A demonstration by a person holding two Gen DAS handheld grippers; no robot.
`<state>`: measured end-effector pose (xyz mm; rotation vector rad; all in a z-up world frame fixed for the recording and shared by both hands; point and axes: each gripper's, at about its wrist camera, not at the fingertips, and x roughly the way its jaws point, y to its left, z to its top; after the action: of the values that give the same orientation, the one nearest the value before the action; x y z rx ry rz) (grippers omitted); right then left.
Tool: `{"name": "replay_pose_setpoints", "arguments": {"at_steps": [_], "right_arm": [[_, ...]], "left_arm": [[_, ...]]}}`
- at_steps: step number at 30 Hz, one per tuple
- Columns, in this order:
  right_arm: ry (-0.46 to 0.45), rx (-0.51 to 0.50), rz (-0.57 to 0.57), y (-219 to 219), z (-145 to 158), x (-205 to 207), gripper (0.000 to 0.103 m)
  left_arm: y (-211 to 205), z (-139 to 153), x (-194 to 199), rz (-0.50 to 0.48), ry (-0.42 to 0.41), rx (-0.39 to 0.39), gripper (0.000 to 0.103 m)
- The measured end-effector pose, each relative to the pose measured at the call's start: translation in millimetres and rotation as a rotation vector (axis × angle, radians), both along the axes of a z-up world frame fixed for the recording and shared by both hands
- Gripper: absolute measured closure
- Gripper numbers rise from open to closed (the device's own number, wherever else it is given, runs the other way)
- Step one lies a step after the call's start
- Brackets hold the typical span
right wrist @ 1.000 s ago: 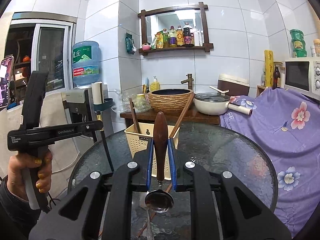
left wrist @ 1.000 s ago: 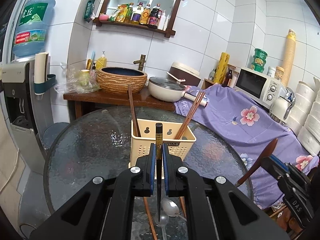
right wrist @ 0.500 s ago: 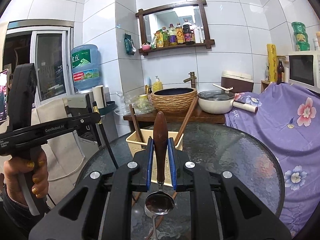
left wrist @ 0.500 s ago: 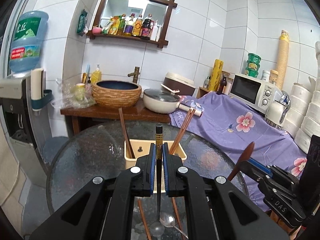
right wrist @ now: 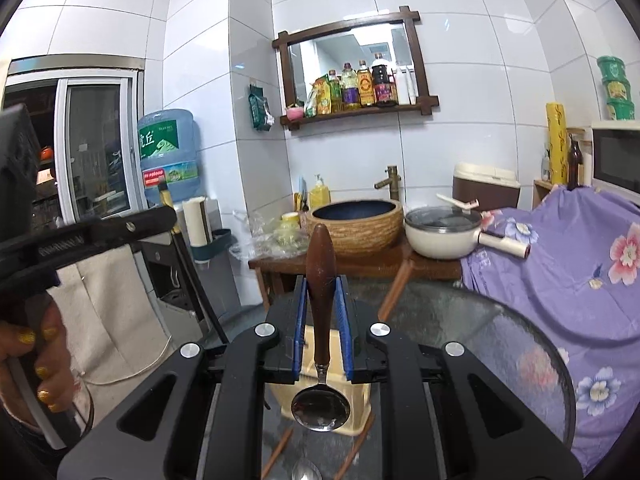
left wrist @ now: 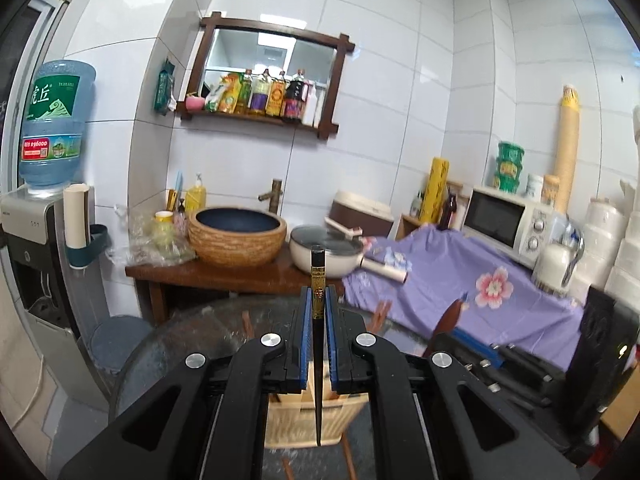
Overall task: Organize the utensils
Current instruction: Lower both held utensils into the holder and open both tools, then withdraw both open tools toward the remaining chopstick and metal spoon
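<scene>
My left gripper (left wrist: 317, 300) is shut on a black chopstick (left wrist: 317, 320) with gold bands, held upright, tip down, above the cream utensil basket (left wrist: 304, 420). My right gripper (right wrist: 321, 292) is shut on the brown wooden handle of a spoon (right wrist: 320, 280); its steel bowl (right wrist: 320, 410) hangs below the jaws over the same basket (right wrist: 360, 400). Brown chopsticks (right wrist: 394, 288) lean out of the basket. Another spoon (right wrist: 306, 470) lies on the glass table (right wrist: 500, 352). The right gripper with its spoon handle (left wrist: 448, 320) shows at right in the left wrist view.
A hand (right wrist: 36, 360) holds the left gripper's grip at left. Behind the round table stands a wooden counter (left wrist: 224, 276) with a woven basin (left wrist: 238, 234) and a white pan (left wrist: 324, 248). A purple flowered cloth (left wrist: 480, 276), microwave (left wrist: 508, 224) and water dispenser (left wrist: 36, 240) ring the table.
Both grippers have risen with their utensils; the basket and table have dropped lower in both views. The right gripper has moved closer to the left one.
</scene>
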<state>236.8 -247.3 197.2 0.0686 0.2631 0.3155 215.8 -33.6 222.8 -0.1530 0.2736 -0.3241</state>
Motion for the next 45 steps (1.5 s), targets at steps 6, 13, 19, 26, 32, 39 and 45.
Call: {"name": "replay_pose_setpoints", "arguments": {"at_steps": [6,13,19,26,32,39,45], "right_arm": [[-0.023,-0.004,-0.028,13.1,12.6,40.1,0.088],[-0.001,-0.030,-0.047,28.2,-19.9,70.2,0.088],[0.044,-0.048,-0.067,31.5,-55.9,79.1,0.088],[0.090,-0.058,-0.068,31.4,-91.2,78.0,0.088],[0.085,-0.062,-0.065,31.7,-99.3,71.8,0.088],[0.095,-0.050,-0.061,28.0,-99.8,73.1,0.088],[0.088,-0.069,-0.079,26.8,-98.1,72.8,0.079]], "left_arm": [[-0.2,12.8,37.4,0.098,-0.023,-0.009,0.096],[1.6,-17.3,66.2,0.162,-0.011,-0.013,0.096],[-5.3,-52.7,73.1,0.145,0.039,0.007,0.096],[-11.2,-94.2,78.9,0.126,0.119,0.040,0.096],[-9.3,-119.8,83.1,0.116,0.182,0.046,0.096],[-11.5,-120.8,77.9,0.116,0.165,0.068,0.096],[-9.7,-119.5,73.6,0.113,0.166,0.063,0.080]]}}
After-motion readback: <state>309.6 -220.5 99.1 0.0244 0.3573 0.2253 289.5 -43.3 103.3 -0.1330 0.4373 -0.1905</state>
